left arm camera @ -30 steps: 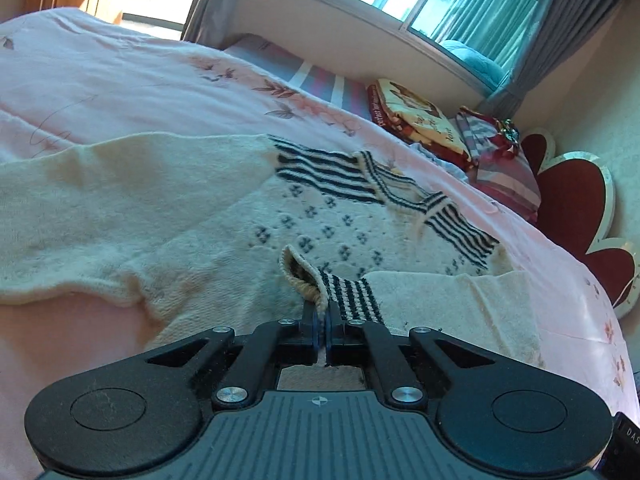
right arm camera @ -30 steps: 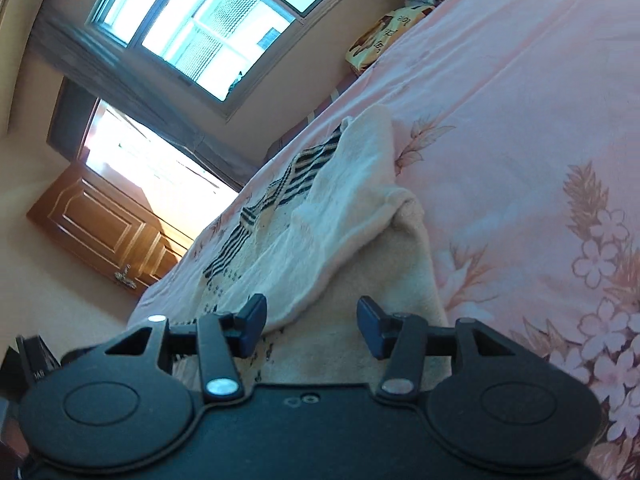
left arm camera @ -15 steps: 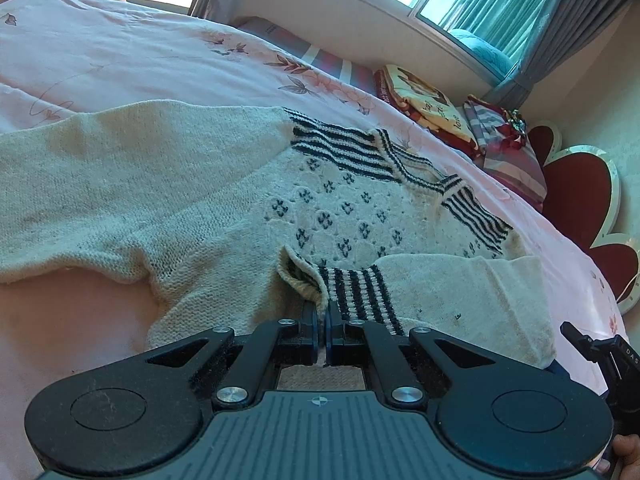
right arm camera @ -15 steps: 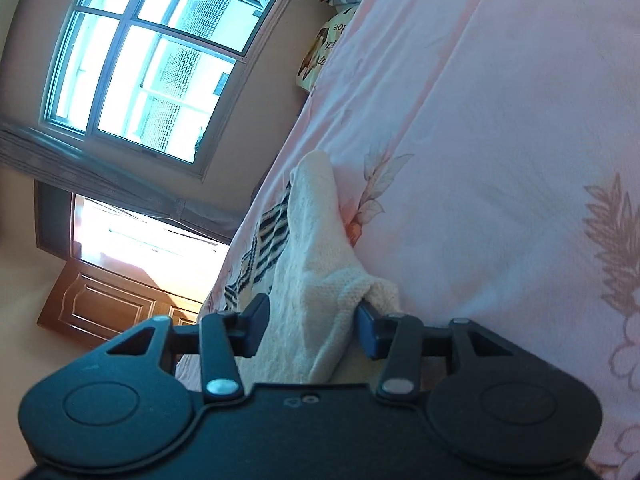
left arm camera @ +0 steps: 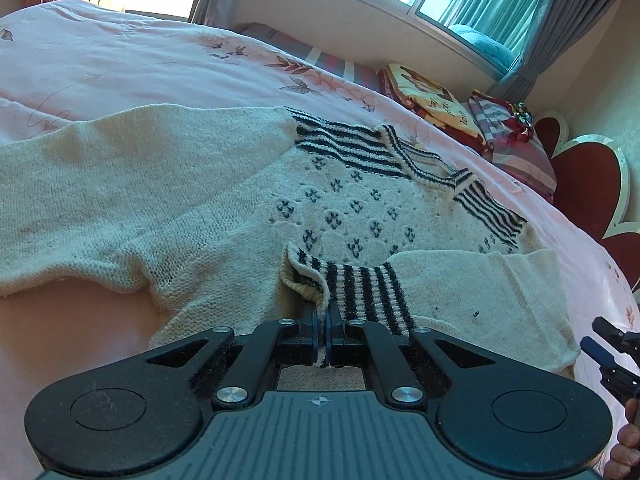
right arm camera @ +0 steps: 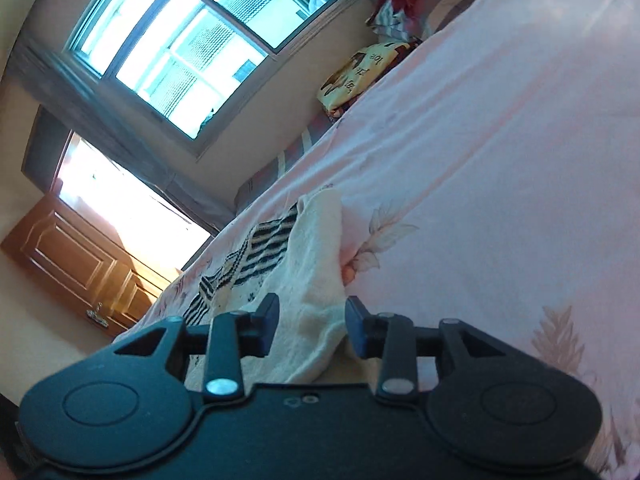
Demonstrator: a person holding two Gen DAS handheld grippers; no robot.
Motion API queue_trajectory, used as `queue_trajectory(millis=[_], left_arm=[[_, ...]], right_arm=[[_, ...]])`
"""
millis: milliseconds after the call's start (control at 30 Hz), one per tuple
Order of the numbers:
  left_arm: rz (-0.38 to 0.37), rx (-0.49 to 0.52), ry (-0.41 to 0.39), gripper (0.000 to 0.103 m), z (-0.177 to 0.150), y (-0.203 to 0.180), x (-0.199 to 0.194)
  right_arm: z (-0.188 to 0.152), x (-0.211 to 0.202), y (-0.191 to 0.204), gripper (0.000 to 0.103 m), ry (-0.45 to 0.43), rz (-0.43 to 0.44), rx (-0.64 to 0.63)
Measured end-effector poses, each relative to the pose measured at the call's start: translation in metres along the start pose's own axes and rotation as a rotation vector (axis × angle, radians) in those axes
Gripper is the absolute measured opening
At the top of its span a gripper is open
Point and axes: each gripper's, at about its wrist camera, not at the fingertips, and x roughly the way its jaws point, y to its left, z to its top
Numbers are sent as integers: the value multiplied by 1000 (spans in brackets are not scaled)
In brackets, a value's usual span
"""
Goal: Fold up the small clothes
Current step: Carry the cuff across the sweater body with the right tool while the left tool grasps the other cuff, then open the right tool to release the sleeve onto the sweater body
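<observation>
A cream knitted sweater [left arm camera: 200,200] with dark stripes and small dark motifs lies spread on the pink bedspread [left arm camera: 120,60]. Its right sleeve is folded across the body, ending in a striped cuff [left arm camera: 360,288]. My left gripper [left arm camera: 321,320] is shut on that cuff's edge. In the right wrist view the folded outer edge of the sweater [right arm camera: 316,264] runs between the fingers of my right gripper [right arm camera: 312,328]. Its jaws are closing and a narrow gap shows beside the cloth. That right gripper [left arm camera: 600,344] also shows at the right edge of the left wrist view.
Pillows [left arm camera: 424,92] and a striped cushion [left arm camera: 516,140] lie at the head of the bed by a red heart-shaped headboard [left arm camera: 584,184]. A window [right arm camera: 180,52] and a wooden door [right arm camera: 68,252] are beyond. Bare pink bedspread [right arm camera: 480,160] spreads right of the sweater.
The right gripper's jaws have narrowed around the sweater's folded edge and its view has swung. It has come into sight at the right edge of the left wrist view. The left gripper keeps its grip.
</observation>
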Motion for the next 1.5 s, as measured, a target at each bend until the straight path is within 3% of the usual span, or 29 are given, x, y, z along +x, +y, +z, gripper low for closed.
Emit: queue_trajectory(millis=[100,167,233,333,533,600,667,700,767,867,933,1000,1100,1233,1333,1433,1500], left_arm=[[7,8,2,3,0,-2,0],[12,11,-3,3,1,-3,-1],[16,0,-42,3,0,-3,-8],[56,58,-33,3,-5,-9,-1],[84,110,-72,4,-9,-13,-7],[140,84,-137,25,-10,-9,-20],[212,66,-272,74,-12,-7,-40],[224,51,-322,77,-11,-7,-47],[157,45,-322,76,-5,-10,-48],[64,130,-260,76,-5,-34,-31],[47,187,-188,76,-9,-47,-12],[117,233,-106,76,-16,-52,11],[118,308,-126,77,-20,-58,12],[113,327,-138,77,-19,-59,9],[127,318,-185,77,-15,-57,1],[131,304,-193,77,-9,-51,0],[142,305,-181,77,-8,-47,2]], right_arm=[[6,28,0,32,82,-18,-79],[3,35,4,14,127,-34,-155],[0,26,11,10,101,-57,-214],[-7,24,10,8,92,-119,-253],[-3,25,11,10,104,-143,-288],[0,16,13,24,82,-143,-294],[4,9,20,24,53,-117,-328],[6,8,25,24,47,-109,-357],[7,11,32,24,56,-98,-404],[1,27,39,23,99,-77,-457],[-5,39,39,21,127,-99,-496],[-6,43,35,19,117,-96,-497],[5,46,36,18,107,-92,-492],[25,60,35,19,60,-99,-453],[45,68,28,31,-1,-124,-357],[58,82,19,36,20,-130,-298],[62,90,13,33,70,-70,-265]])
